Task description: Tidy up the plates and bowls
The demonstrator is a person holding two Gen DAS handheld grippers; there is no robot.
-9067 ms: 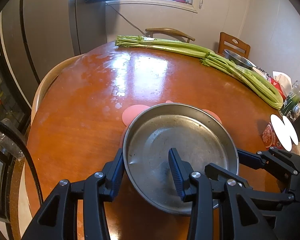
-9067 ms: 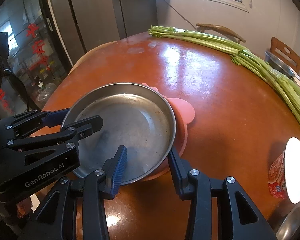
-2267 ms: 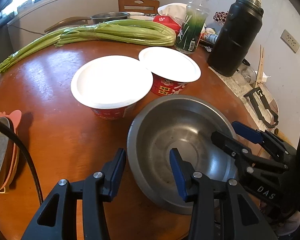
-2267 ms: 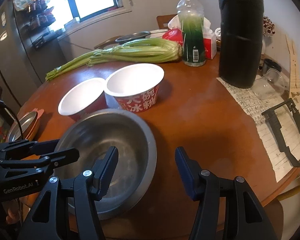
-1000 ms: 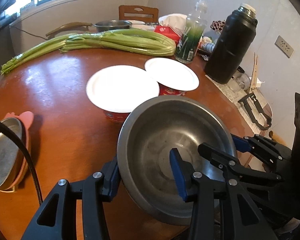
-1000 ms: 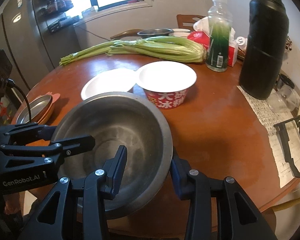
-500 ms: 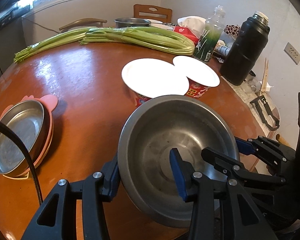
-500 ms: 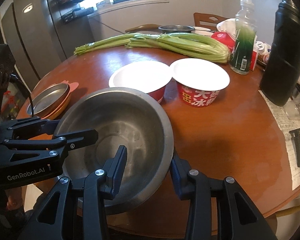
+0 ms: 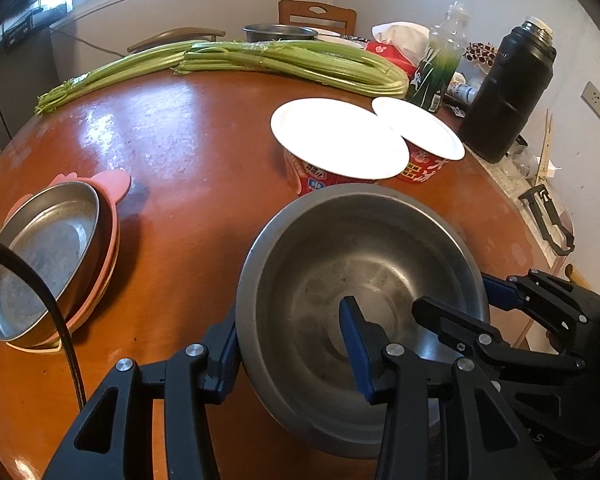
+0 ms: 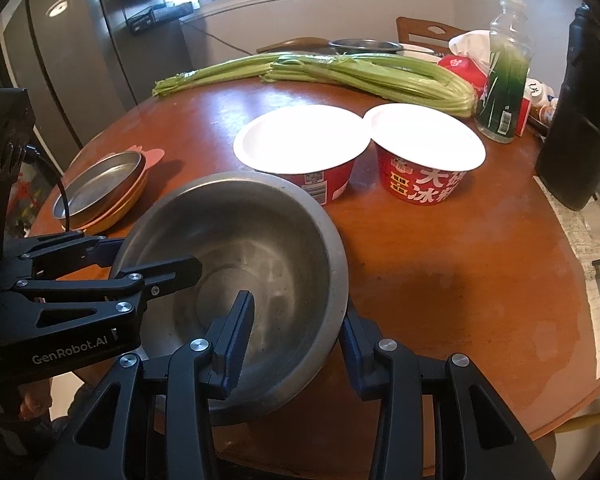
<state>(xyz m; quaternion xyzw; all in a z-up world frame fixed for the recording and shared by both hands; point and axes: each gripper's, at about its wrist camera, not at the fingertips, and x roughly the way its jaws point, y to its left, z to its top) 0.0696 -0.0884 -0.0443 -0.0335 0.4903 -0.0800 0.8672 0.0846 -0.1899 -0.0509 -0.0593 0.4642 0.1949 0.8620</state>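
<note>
A deep steel bowl (image 9: 360, 280) (image 10: 252, 240) hangs just above the near part of the round wooden table (image 9: 188, 152). My left gripper (image 9: 288, 340) (image 10: 140, 258) is shut on the bowl's left rim, one finger inside and one outside. My right gripper (image 10: 294, 340) (image 9: 468, 300) is shut on the opposite rim the same way. To the left, a shallow steel plate (image 9: 40, 256) (image 10: 100, 184) lies on a pink plate (image 9: 114, 184) (image 10: 154, 156), apart from the bowl.
Two red paper bowls with white lids (image 9: 336, 140) (image 9: 420, 132) stand just behind the steel bowl. Long celery stalks (image 9: 260, 60) lie across the far side. A black flask (image 9: 508, 92) and a green bottle (image 9: 436, 68) stand at the right. My cable (image 9: 60, 320) crosses the plate stack.
Both grippers have carried the steel bowl leftward and slightly down. The plate stack has come further into view on the left. Both grips are unchanged.
</note>
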